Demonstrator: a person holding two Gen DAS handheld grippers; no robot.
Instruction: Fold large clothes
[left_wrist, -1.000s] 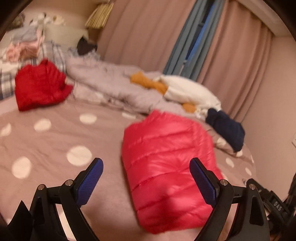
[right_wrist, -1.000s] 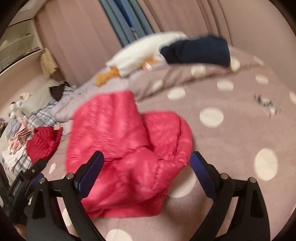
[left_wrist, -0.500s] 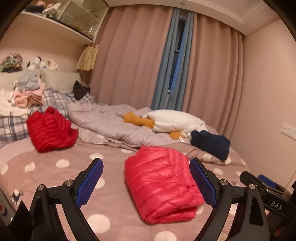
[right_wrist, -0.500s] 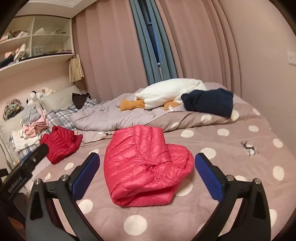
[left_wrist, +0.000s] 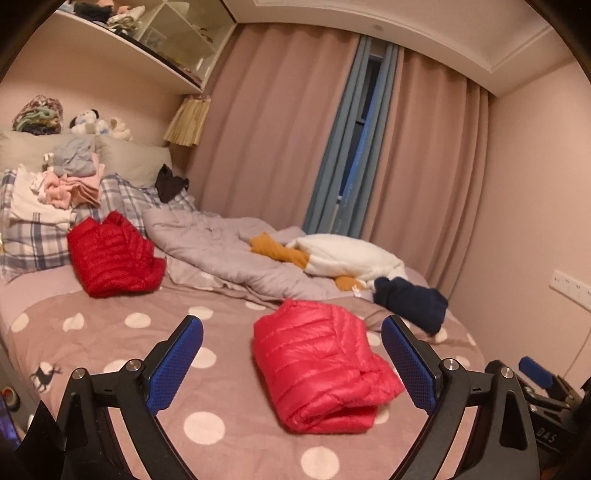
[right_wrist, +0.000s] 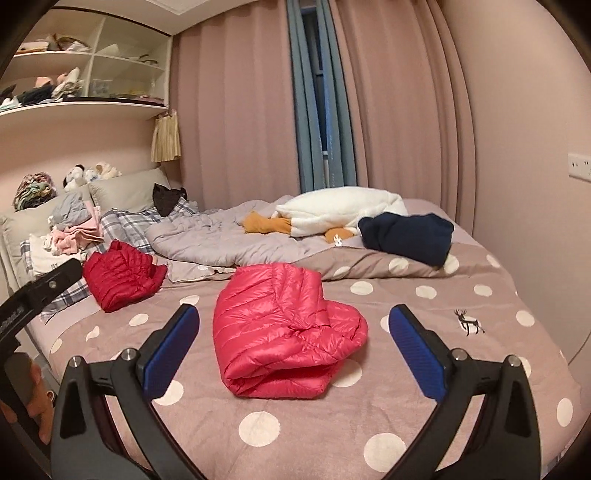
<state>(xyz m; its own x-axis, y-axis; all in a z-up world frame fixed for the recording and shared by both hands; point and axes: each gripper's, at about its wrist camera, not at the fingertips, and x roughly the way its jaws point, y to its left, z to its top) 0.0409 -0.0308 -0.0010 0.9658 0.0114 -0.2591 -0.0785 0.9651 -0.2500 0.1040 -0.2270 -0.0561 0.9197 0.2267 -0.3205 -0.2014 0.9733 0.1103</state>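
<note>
Both grippers' jaws gape empty above the folded pink jacket, lengthwise toward the curtains.

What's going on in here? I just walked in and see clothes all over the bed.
A person is folding big clothes on the bed with a hand-held gripper in each hand. A pink puffer jacket lies folded on the dotted blanket. The left gripper and the right gripper are both open and hold nothing. A red jacket lies near the pillows, and a navy garment sits by a white plush toy.
</note>
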